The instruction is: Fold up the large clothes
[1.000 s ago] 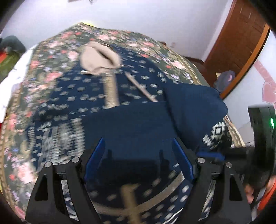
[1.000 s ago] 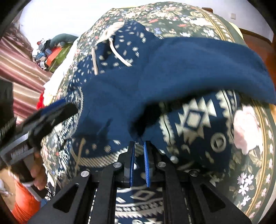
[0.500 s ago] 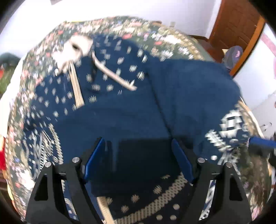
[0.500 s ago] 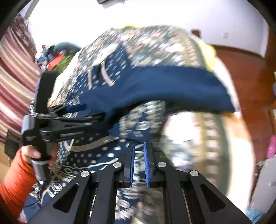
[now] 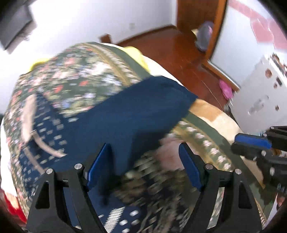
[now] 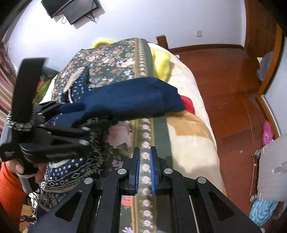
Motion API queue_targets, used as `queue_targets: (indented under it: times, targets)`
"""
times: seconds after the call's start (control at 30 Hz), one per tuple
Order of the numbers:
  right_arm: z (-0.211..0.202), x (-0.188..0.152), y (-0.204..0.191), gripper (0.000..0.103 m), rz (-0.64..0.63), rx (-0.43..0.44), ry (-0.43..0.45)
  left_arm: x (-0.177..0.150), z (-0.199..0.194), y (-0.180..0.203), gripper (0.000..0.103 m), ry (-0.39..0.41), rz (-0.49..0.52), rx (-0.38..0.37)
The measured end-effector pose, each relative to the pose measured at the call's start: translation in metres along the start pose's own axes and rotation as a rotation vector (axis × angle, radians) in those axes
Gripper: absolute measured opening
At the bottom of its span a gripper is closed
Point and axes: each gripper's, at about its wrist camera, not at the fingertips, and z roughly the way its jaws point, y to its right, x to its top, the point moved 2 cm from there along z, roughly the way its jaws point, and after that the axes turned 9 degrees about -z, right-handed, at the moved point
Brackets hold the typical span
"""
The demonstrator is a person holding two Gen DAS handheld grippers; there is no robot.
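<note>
A navy patterned hoodie (image 5: pixel 114 123) lies on the floral bedspread (image 5: pixel 80 71), its plain navy sleeve (image 6: pixel 132 100) stretched toward the bed's right edge. My left gripper (image 5: pixel 145 166) is open, its blue pads either side of the hoodie's lower patterned part. It also shows in the right wrist view (image 6: pixel 71 121) at the sleeve's near end. My right gripper (image 6: pixel 143 170) is nearly shut with a narrow gap and holds nothing, hovering over the bedspread's border. Its fingertips (image 5: pixel 251 141) show at the right in the left wrist view.
A cream and tan blanket (image 6: pixel 190 136) hangs over the bed's right side, with a yellow pillow (image 6: pixel 159 59) at the head. Wooden floor (image 6: pixel 224 86) and a door (image 5: pixel 199 16) lie to the right. Pink shoes (image 6: pixel 267 132) sit on the floor.
Both grippers swung right toward the bed's edge. The right gripper has left the hoodie and now hovers over the bedspread border. The left gripper stays open.
</note>
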Motion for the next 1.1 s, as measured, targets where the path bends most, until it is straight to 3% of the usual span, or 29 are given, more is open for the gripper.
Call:
queue_targets:
  times: [0.07, 0.2, 0.23, 0.27, 0.33, 0.47, 0.67, 0.8, 0.93, 1.1]
  targets:
    - [0.008, -0.004, 0.000, 0.007, 0.007, 0.003, -0.016, 0.002, 0.015, 0.015, 0.080, -0.005, 0.053, 0.061]
    - [0.021, -0.008, 0.003, 0.007, -0.006, -0.002, -0.046, 0.001, 0.035, 0.037, 0.079, 0.081, 0.204, 0.238]
    - [0.024, -0.008, 0.002, 0.007, -0.012, -0.006, -0.053, 0.000, 0.036, 0.036, 0.070, 0.108, 0.205, 0.259]
    - [0.027, -0.008, 0.002, 0.007, -0.018, -0.009, -0.060, 0.001, 0.037, 0.034, 0.051, 0.119, 0.195, 0.281]
    - [0.032, -0.008, 0.001, 0.007, -0.023, -0.006, -0.069, 0.002, 0.037, 0.023, 0.025, 0.124, 0.150, 0.329]
    - [0.036, -0.007, -0.001, 0.007, -0.011, 0.013, -0.068, 0.006, 0.017, -0.002, 0.014, 0.160, 0.045, 0.248]
    - [0.029, 0.002, -0.025, 0.007, -0.060, 0.028, -0.048, 0.007, -0.042, -0.047, 0.009, 0.239, -0.117, 0.103]
    - [0.024, 0.017, -0.059, 0.007, -0.117, 0.049, -0.011, 0.003, -0.082, -0.098, 0.008, 0.292, -0.270, 0.027]
    - [0.027, 0.033, -0.092, 0.007, -0.165, 0.071, 0.030, -0.016, -0.102, -0.138, 0.008, 0.340, -0.303, 0.092]
    - [0.060, 0.043, -0.126, 0.007, -0.237, 0.014, -0.022, -0.059, -0.090, -0.194, 0.008, 0.272, -0.396, 0.099]
